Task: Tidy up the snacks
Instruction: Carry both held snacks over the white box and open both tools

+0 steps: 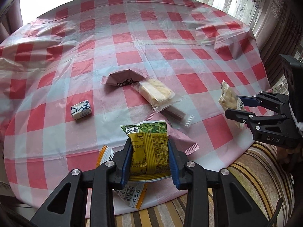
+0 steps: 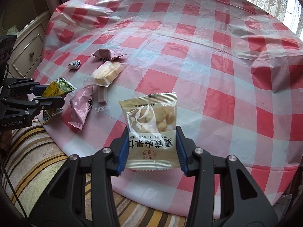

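My left gripper [image 1: 149, 147] is shut on a yellow-green snack packet [image 1: 149, 157] and holds it upright just above the table's near edge. The same left gripper [image 2: 51, 95] and packet [image 2: 56, 87] show at the left of the right wrist view. My right gripper [image 2: 152, 132] is shut on a clear packet of nuts [image 2: 151, 119], lifted off the cloth. In the left wrist view the right gripper [image 1: 235, 105] and its nut packet [image 1: 227, 98] are at the right edge. An orange-white packet [image 1: 130, 194] lies under the left gripper.
On the red-and-white checked tablecloth [image 1: 151, 37] lie a pink packet [image 1: 123, 77], a clear-wrapped biscuit [image 1: 157, 92], a dark bar [image 1: 178, 114], a small blue-white cube [image 1: 81, 109] and another pink packet [image 2: 81, 107]. A striped cushion [image 1: 255, 166] sits below the table edge, a drawer cabinet [image 2: 28, 53] to the left.
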Motion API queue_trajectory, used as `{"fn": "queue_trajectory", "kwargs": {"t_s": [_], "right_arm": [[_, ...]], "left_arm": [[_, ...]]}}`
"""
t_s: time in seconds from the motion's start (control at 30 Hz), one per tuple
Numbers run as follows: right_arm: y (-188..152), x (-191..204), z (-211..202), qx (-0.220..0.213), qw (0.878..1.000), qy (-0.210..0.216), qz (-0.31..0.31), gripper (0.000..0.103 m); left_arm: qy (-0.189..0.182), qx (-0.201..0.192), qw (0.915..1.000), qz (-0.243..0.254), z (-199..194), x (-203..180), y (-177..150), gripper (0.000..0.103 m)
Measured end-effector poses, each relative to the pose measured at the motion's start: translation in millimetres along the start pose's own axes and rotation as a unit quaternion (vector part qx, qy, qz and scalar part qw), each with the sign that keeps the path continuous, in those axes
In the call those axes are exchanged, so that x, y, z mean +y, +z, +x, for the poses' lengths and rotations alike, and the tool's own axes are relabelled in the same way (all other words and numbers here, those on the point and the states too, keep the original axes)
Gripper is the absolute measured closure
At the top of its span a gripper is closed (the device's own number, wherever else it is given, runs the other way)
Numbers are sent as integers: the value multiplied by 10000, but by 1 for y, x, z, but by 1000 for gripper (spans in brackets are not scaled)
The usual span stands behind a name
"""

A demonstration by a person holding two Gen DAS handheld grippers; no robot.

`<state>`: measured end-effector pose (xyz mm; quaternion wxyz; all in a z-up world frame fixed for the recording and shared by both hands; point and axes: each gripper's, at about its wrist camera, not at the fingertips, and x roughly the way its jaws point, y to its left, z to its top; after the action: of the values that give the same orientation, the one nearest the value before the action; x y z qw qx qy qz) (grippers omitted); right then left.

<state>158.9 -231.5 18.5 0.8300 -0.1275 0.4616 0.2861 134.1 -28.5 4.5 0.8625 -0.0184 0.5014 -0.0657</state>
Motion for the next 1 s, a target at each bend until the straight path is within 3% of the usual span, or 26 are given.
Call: {"fn": "queue_trajectory", "kwargs": {"t_s": [1.0], "right_arm": [[-68,-47,-77,-457,9942,-401,889,55]], "left_arm": [[-504,-189,9963,671,-19,-99,6,67]]}}
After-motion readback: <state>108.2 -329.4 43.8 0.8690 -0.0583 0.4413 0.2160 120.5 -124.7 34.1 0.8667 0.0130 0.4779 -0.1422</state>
